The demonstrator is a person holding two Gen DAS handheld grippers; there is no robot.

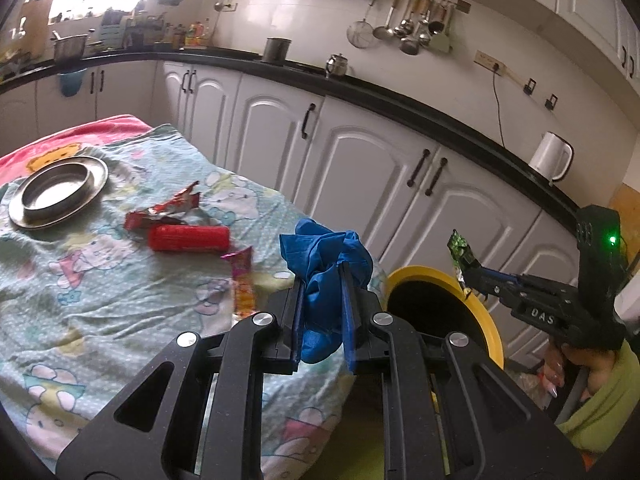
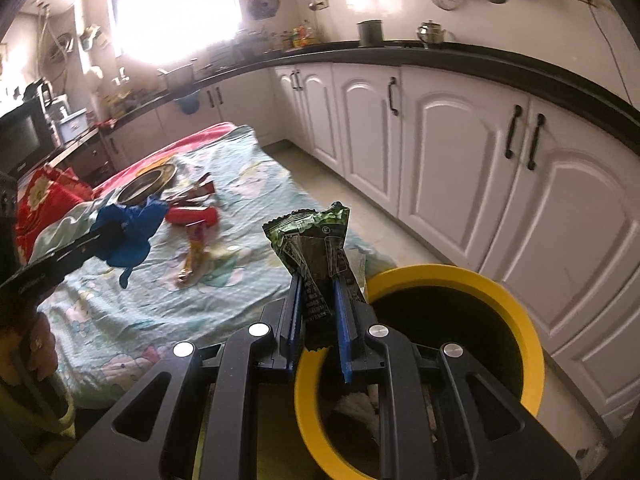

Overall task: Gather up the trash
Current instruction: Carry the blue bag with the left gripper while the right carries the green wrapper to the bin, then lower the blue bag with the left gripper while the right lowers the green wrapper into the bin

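A blue glove (image 1: pixel 326 276) is clamped in the left gripper (image 1: pixel 322 312) and a green wrapper (image 2: pixel 316 256) in the right gripper (image 2: pixel 320 312) near the yellow bin (image 2: pixel 532 320); neither is dropped yet; red wrappers (image 1: pixel 160 212) remain on the table (image 1: pixel 120 300).

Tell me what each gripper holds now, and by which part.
Left gripper: crumpled blue glove, pinched near its middle. Right gripper: dark green snack wrapper, clamped on its lower half.

Blue glove (image 1: pixel 324 276), green wrapper (image 2: pixel 316 248), yellow-rimmed bin (image 2: pixel 520 320), red tube (image 1: pixel 188 237)
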